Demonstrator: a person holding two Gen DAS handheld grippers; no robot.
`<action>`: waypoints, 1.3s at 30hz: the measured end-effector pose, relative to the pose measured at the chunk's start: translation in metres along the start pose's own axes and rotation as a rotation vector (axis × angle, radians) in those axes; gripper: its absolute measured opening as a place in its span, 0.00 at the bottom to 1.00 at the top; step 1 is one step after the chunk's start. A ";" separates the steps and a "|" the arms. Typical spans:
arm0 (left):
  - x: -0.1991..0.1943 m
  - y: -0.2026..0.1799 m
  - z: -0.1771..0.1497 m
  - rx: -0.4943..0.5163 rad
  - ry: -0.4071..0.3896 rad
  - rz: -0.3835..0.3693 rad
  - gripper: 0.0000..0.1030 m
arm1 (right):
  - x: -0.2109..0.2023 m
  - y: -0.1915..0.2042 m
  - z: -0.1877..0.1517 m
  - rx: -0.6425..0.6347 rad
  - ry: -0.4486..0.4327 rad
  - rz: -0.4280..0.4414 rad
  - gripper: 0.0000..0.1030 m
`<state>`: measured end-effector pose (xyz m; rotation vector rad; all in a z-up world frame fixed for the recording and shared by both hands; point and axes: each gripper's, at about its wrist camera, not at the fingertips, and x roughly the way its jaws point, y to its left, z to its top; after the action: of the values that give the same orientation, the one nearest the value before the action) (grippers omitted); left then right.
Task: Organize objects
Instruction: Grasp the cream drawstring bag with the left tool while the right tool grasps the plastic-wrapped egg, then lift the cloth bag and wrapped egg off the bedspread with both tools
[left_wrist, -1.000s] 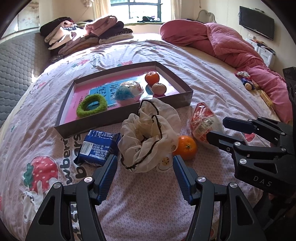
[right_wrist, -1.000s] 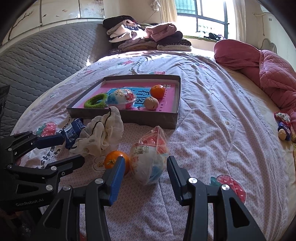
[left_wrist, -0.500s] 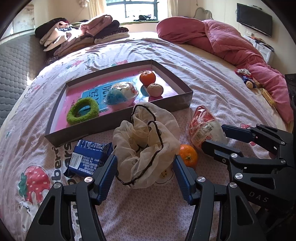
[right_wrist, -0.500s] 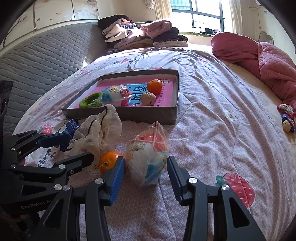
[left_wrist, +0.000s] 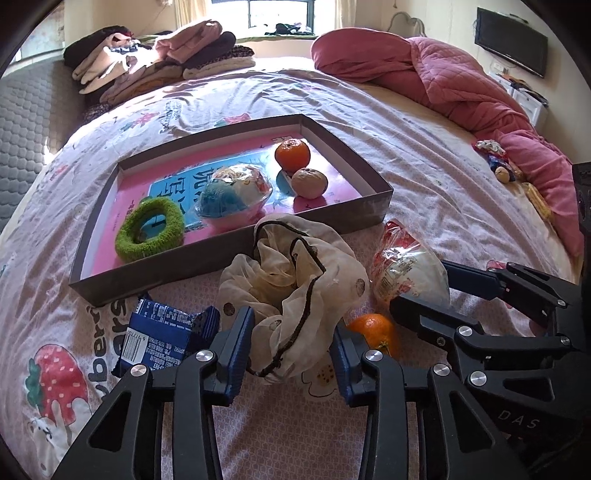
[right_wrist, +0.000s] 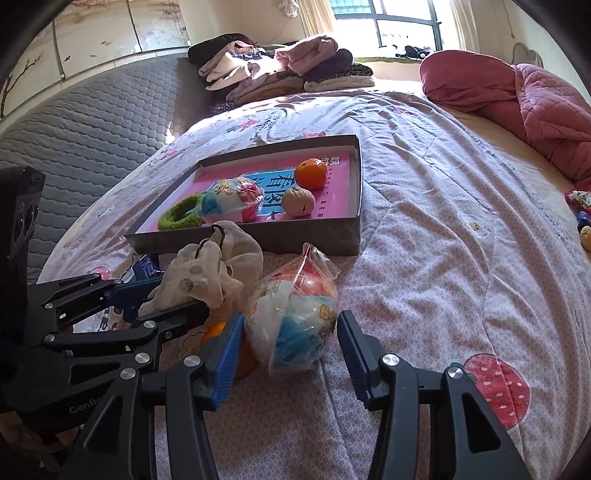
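Note:
My left gripper (left_wrist: 291, 350) is open, its fingers on either side of a cream drawstring pouch (left_wrist: 295, 280) on the bed. My right gripper (right_wrist: 290, 349) is open around a plastic-wrapped toy ball (right_wrist: 295, 314), also seen in the left wrist view (left_wrist: 406, 273). A loose orange (left_wrist: 373, 330) lies between the pouch and the ball. A blue snack packet (left_wrist: 162, 332) lies left of the pouch. The grey tray (left_wrist: 236, 251) with a pink floor holds a green ring (left_wrist: 149, 232), another wrapped ball (left_wrist: 232, 194), an orange (left_wrist: 291, 155) and a walnut (left_wrist: 309, 182).
The bed has a pink patterned sheet (right_wrist: 424, 258). Folded clothes (left_wrist: 159, 62) are stacked at the far side. A pink quilt (left_wrist: 461, 85) is bunched at the right, with small toys (left_wrist: 496, 162) beside it. A grey padded headboard (right_wrist: 92, 122) runs along the left.
Both grippers have moved forward and down. The pouch now sits between my left fingers and the wrapped ball between my right fingers. Both stay open.

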<state>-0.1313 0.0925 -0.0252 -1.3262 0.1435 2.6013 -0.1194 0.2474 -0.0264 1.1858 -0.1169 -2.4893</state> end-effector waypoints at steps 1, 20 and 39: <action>0.001 0.001 0.002 -0.003 0.000 -0.002 0.36 | 0.001 -0.001 0.000 0.006 0.002 0.005 0.51; 0.010 0.001 0.019 -0.024 -0.013 -0.085 0.10 | 0.005 -0.017 0.009 0.095 -0.047 0.074 0.53; -0.040 0.020 0.016 -0.100 -0.126 -0.109 0.09 | -0.014 -0.009 0.009 0.024 -0.130 0.059 0.53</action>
<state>-0.1264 0.0700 0.0162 -1.1605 -0.0780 2.6194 -0.1207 0.2599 -0.0121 1.0138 -0.2146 -2.5183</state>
